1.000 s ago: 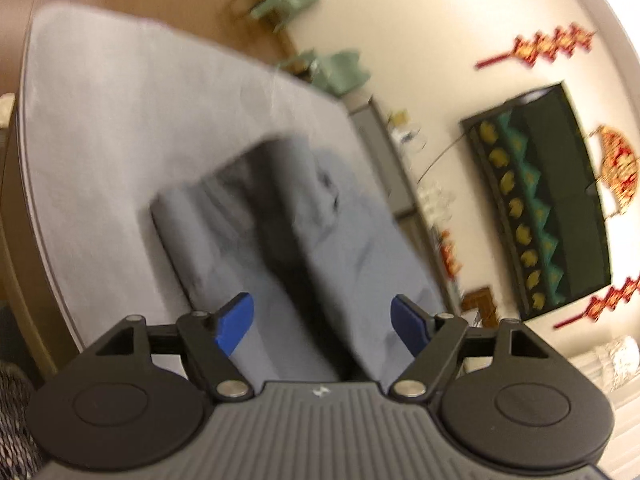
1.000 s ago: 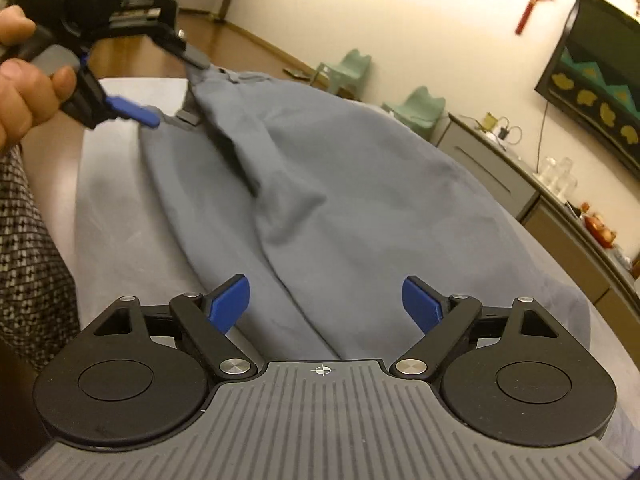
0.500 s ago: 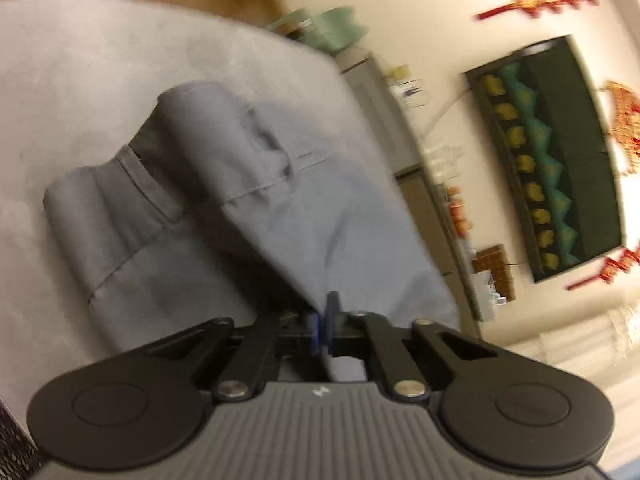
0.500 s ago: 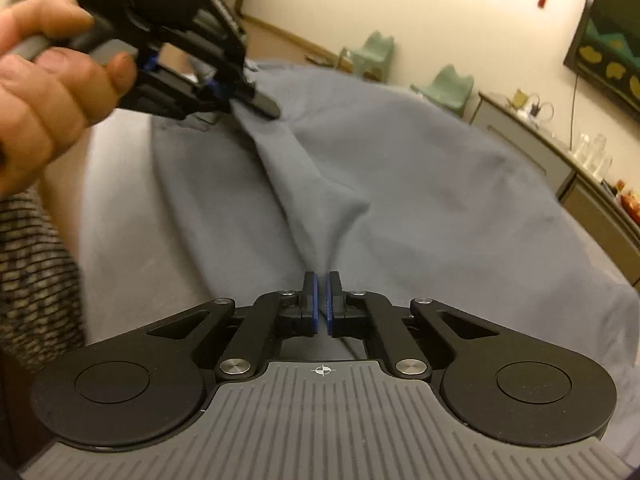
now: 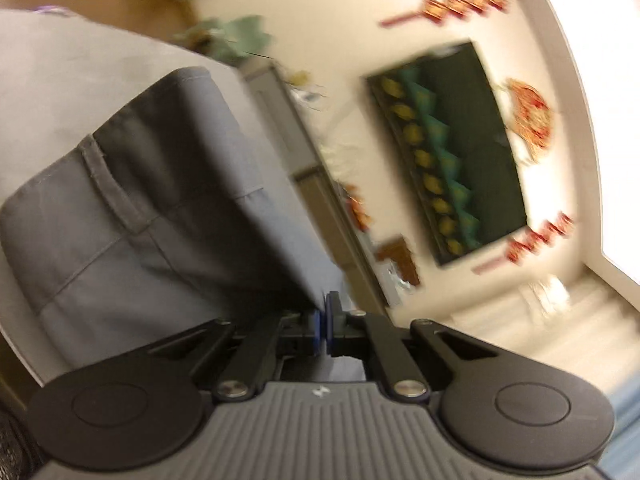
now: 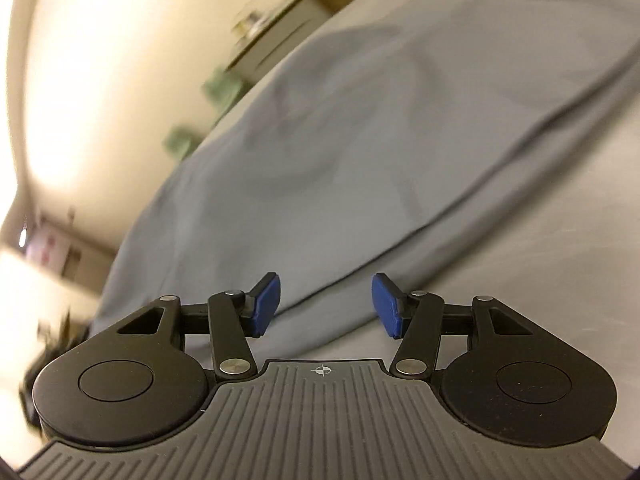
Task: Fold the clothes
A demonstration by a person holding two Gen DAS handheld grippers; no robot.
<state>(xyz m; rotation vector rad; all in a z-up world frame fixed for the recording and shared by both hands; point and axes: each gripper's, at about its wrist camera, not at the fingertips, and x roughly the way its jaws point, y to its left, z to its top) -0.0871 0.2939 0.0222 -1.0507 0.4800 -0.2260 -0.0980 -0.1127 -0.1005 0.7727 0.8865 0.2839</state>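
Observation:
A grey-blue garment [image 5: 132,216] lies on a pale grey cloth-covered table [image 5: 60,68]. In the left wrist view its waistband end is folded over, and one layer is pulled up taut toward my left gripper [image 5: 323,320], which is shut on the garment's edge. In the right wrist view the picture is rolled and blurred; the garment [image 6: 320,140] spreads across the table [image 6: 540,240]. My right gripper [image 6: 326,306] hovers at the garment's near edge, its jaws opening, and nothing is between the blue pads [image 6: 266,300].
A dark wall panel [image 5: 452,152] with red hangings, a low cabinet [image 5: 304,152] and green chairs [image 5: 228,36] stand beyond the table. The table's near-left edge [image 5: 24,356] drops off. The cabinet and chairs [image 6: 224,88] are blurred in the right wrist view.
My left gripper closed on the garment's edge and lifted it, pulling the layer taut. My right gripper closed on the cloth, then let go, rolled strongly and swept sideways along the garment.

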